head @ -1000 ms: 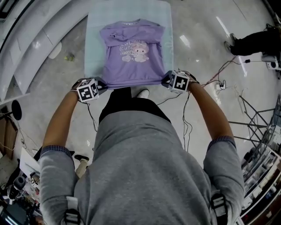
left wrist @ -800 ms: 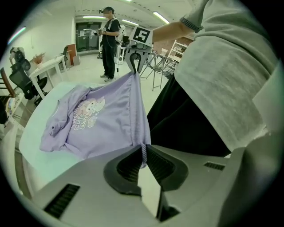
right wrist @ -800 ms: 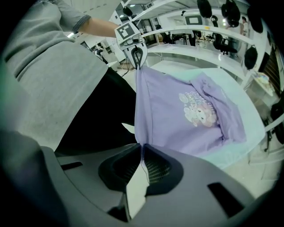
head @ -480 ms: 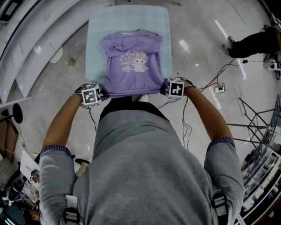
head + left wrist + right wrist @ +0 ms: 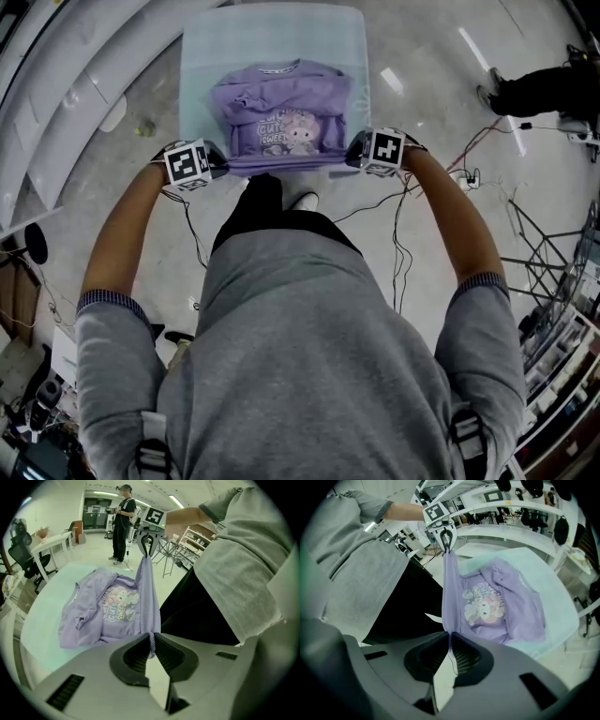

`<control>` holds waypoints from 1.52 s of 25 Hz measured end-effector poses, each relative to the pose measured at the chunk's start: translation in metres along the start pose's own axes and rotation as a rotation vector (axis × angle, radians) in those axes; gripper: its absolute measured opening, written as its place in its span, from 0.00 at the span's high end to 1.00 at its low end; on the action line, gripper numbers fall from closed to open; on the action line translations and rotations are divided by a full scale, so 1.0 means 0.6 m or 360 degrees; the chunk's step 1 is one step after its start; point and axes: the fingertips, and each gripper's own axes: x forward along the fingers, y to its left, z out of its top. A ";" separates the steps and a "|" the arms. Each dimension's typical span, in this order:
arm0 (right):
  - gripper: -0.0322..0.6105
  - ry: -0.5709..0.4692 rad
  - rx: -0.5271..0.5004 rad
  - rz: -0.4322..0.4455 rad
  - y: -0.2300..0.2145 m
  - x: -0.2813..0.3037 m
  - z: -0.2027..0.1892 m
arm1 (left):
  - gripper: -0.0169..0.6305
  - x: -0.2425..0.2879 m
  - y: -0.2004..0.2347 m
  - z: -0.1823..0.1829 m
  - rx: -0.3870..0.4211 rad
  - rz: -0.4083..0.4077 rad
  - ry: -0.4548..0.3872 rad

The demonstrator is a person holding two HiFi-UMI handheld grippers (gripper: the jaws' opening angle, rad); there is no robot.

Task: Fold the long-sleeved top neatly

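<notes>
The purple top (image 5: 281, 117) lies on the table (image 5: 272, 33), collar far from the person, its length running away from them. The fingers of the left gripper (image 5: 221, 167) and right gripper (image 5: 352, 156) are each closed on 1 hem corner, holding the hem stretched left to right.

I count one long-sleeved top (image 5: 281, 117), purple, and one table (image 5: 272, 33). I count two grippers, the left gripper (image 5: 221, 169) and the right gripper (image 5: 352, 157), bearing one marker cube (image 5: 187, 164) apiece. I note one bystander (image 5: 123, 522).
</notes>
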 end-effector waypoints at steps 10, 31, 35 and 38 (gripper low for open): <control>0.89 0.0052 0.0063 -0.0016 -0.133 -0.015 0.010 | 0.90 -0.009 0.131 0.003 -0.0036 -0.0035 -0.0011; 0.89 0.0101 0.0117 -0.0131 -0.408 -0.006 0.046 | 0.90 -0.007 0.392 -0.013 -0.0083 -0.0042 -0.0052; 0.89 0.0054 0.0148 -0.0152 -0.444 0.003 0.040 | 0.90 -0.003 0.426 -0.015 -0.0131 -0.0012 -0.0112; 0.89 0.0040 0.0163 -0.0164 -0.473 0.011 0.041 | 0.90 0.000 0.454 -0.022 -0.0185 0.0006 -0.0154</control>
